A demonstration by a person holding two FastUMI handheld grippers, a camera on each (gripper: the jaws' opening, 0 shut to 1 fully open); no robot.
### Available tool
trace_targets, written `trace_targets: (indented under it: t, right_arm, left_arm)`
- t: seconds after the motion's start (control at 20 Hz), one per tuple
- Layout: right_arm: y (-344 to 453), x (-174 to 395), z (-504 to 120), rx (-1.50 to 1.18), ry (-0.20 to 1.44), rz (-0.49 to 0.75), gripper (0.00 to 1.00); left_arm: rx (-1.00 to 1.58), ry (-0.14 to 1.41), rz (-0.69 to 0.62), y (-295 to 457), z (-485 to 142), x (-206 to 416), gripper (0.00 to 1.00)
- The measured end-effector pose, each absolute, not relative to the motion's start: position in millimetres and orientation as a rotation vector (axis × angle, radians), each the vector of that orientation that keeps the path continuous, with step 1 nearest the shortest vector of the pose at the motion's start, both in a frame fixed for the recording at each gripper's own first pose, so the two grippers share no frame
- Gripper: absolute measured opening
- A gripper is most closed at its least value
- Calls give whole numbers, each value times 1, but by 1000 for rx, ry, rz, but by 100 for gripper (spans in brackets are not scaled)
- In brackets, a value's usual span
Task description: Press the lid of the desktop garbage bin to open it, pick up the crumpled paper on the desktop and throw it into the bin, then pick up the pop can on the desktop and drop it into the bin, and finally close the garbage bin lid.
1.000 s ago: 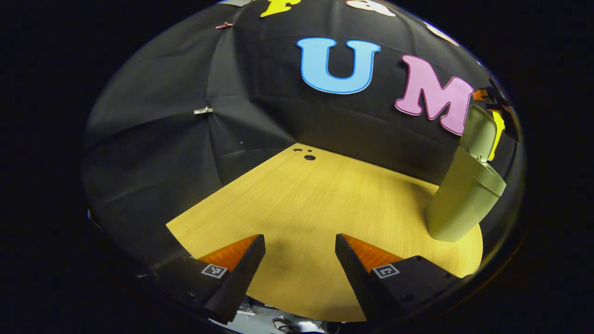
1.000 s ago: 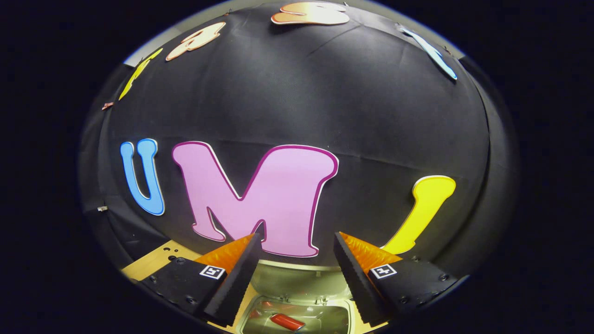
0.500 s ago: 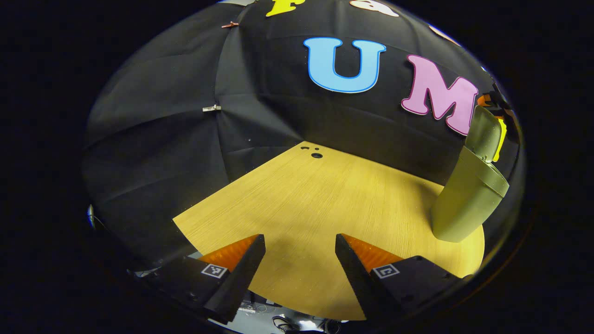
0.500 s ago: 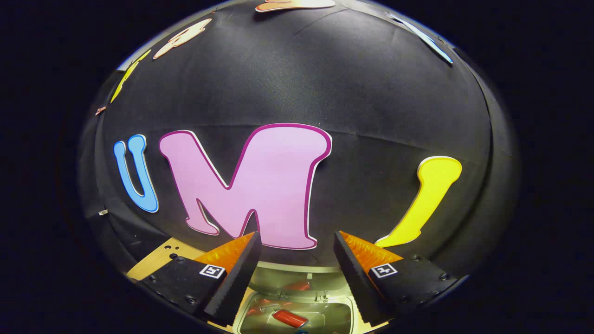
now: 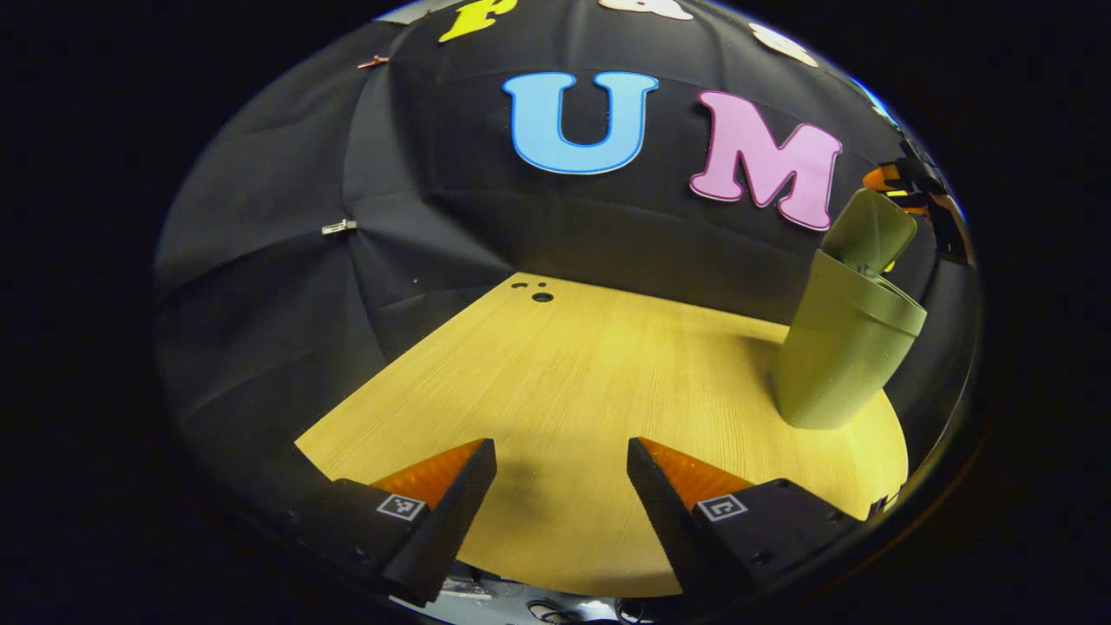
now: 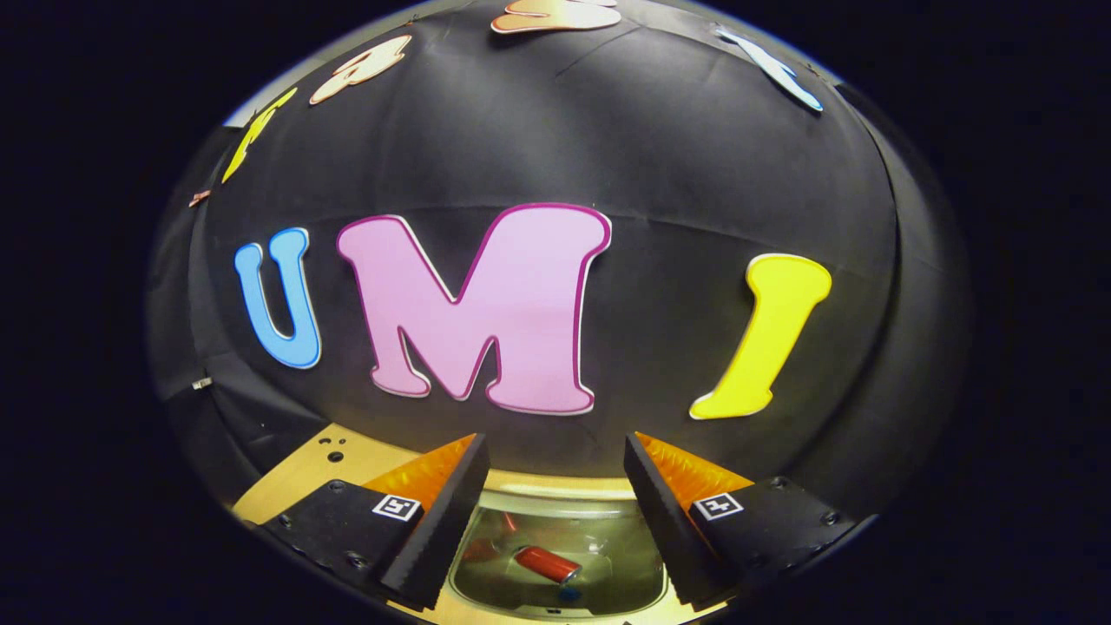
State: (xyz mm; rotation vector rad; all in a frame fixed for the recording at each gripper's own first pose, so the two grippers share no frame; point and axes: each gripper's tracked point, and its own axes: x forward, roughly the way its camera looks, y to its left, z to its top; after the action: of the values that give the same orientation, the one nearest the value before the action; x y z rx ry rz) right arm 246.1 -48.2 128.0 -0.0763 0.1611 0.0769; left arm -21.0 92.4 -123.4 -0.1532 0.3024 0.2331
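An olive-green desktop bin (image 5: 833, 347) stands on the wooden table (image 5: 590, 382) at the right of the left gripper view, its lid (image 5: 868, 230) tipped up and open. My left gripper (image 5: 560, 444) hovers open over bare table, well left of the bin, with nothing between its fingers. My right gripper (image 6: 554, 438) is open above the bin. Below and between its fingers lies the bin's mouth (image 6: 555, 499), and a red pop can (image 6: 547, 564) rests on its side inside.
Black cloth walls close the table's back and left sides. Small dark holes (image 5: 542, 297) mark the table's far corner. The table's front edge (image 5: 555, 586) runs just below my left fingers. The wood between my left gripper and the bin is bare.
The left gripper view has swung, so the bin sits further left in it. The right gripper's view has tipped down, showing more of the bin's inside. Both grippers stay open.
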Motion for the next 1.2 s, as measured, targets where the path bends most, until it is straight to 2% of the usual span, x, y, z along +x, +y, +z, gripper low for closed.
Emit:
trace_targets:
  t: [0.3, 0.8, 1.05, 1.1, 1.2]
  right_arm:
    - [-57, 222, 68, -74, 257, 60, 98]
    - [-56, 212, -3, -2, 364, 43, 98]
    - [-57, 208, -6, -29, 315, 67, 100]
    - [-58, 206, -5, -26, 309, 76, 100]
    - [-57, 207, -7, -20, 301, 90, 100]
  left_arm:
    - [-137, 312, 194, 85, -125, -20, 97]
    - [-67, 303, 192, 74, -112, -8, 98]
    - [-112, 284, 207, 53, -95, 18, 98]
    - [-117, 281, 210, 47, -91, 24, 100]
    - [-100, 270, 217, 38, -81, 34, 98]
